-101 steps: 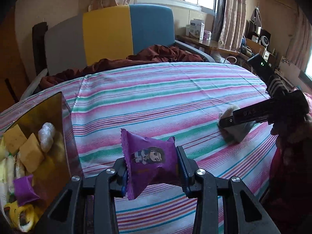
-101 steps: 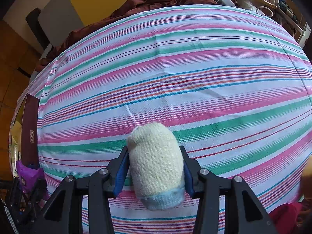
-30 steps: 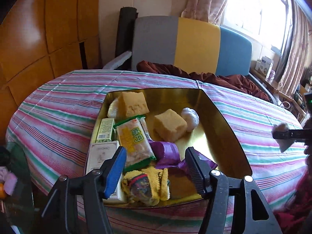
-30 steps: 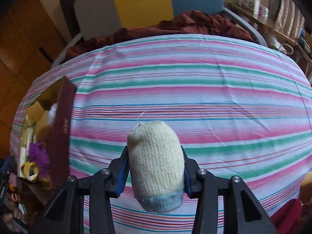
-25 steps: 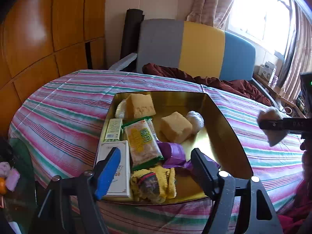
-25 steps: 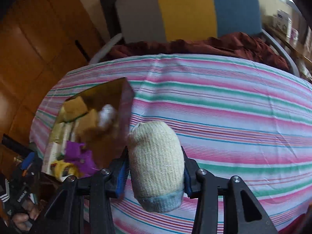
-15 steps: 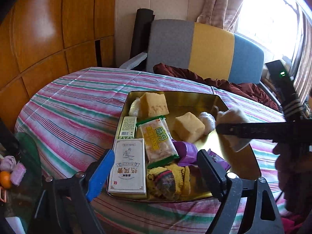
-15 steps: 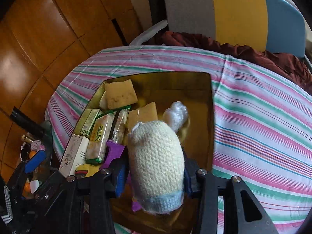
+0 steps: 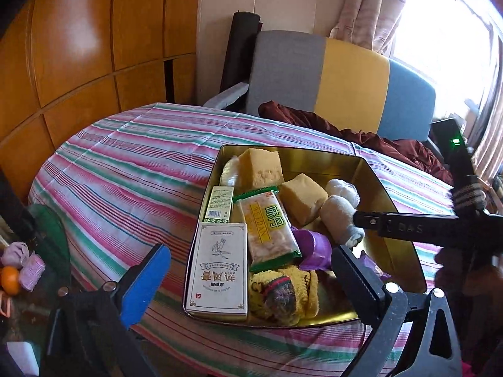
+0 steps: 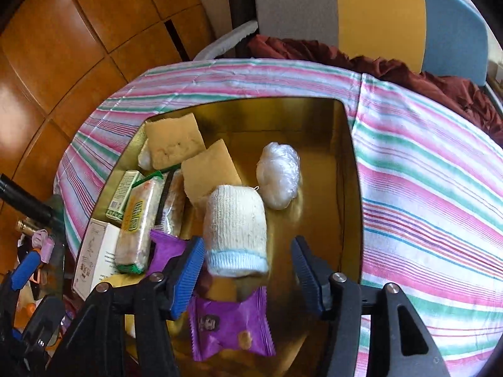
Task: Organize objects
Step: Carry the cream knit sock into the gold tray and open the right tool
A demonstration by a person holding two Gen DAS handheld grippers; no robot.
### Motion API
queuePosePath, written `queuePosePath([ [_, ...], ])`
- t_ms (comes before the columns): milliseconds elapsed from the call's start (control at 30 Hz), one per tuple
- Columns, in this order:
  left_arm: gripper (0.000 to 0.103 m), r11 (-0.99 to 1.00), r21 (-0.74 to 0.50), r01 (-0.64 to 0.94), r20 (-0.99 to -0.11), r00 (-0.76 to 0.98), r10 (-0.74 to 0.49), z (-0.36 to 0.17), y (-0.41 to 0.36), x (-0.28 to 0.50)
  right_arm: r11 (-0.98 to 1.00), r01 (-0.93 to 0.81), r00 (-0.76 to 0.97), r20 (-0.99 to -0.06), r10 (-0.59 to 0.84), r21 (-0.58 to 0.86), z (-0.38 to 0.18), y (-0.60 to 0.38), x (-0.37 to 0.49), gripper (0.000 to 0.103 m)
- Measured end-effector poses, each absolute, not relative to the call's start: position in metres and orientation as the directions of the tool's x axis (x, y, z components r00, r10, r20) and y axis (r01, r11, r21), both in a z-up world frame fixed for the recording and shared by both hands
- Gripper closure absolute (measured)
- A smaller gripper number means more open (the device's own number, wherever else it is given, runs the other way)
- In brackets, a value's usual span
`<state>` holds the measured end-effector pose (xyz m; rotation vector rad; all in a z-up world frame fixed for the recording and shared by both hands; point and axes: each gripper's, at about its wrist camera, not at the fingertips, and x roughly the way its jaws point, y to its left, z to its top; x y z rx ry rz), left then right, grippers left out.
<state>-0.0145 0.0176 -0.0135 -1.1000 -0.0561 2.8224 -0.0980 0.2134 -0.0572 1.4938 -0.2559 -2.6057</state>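
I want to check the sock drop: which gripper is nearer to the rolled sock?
Right. The right gripper has just been opening, with the rolled sock between its open fingers over the gold tray. The left gripper stands open at the tray's near edge, farther away.

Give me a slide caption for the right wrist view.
Right gripper opens over the gold tin, releasing the rolled sock.

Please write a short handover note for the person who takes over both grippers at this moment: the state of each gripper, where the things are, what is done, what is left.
Left gripper: jaws wide, nothing between them, after just opening.
Right gripper: jaws just opening, off the rolled sock, which lies in the gold tin.
In the tin: purple packet, two sponges, snack bars, white box, yellow sock bundle.
Done: sock and packet are inside.
Left: draw the right gripper back; nothing else shows loose on the striped cloth.
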Motion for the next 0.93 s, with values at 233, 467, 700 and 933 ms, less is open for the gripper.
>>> queuePosePath([
  [233, 0.0, -0.995, -0.062, -0.083, -0.66, -0.744, 0.103, -0.008, 0.021, -0.004, -0.991, -0.064, -0.62, -0.783, -0.054, 0.119, -0.03, 0.217, -0.056, 0.039],
  [467, 0.0, -0.996, -0.058, -0.067, -0.646, -0.758, 0.088, -0.007, 0.022, 0.005, -0.986, -0.164, -0.654, -0.752, 0.077, 0.042, -0.022, 0.224, -0.01, 0.038],
  [700, 0.0, -0.995, -0.069, -0.067, -0.675, -0.731, 0.096, -0.015, 0.025, 0.005, -0.982, -0.188, -0.661, -0.744, 0.1, 0.035, -0.03, 0.226, 0.012, 0.038],
  [933, 0.001, -0.997, -0.044, -0.058, -0.659, -0.749, 0.073, -0.012, 0.027, 0.008, -0.988, -0.152, -0.687, -0.721, 0.09, 0.022, -0.03, 0.217, 0.018, 0.038],
])
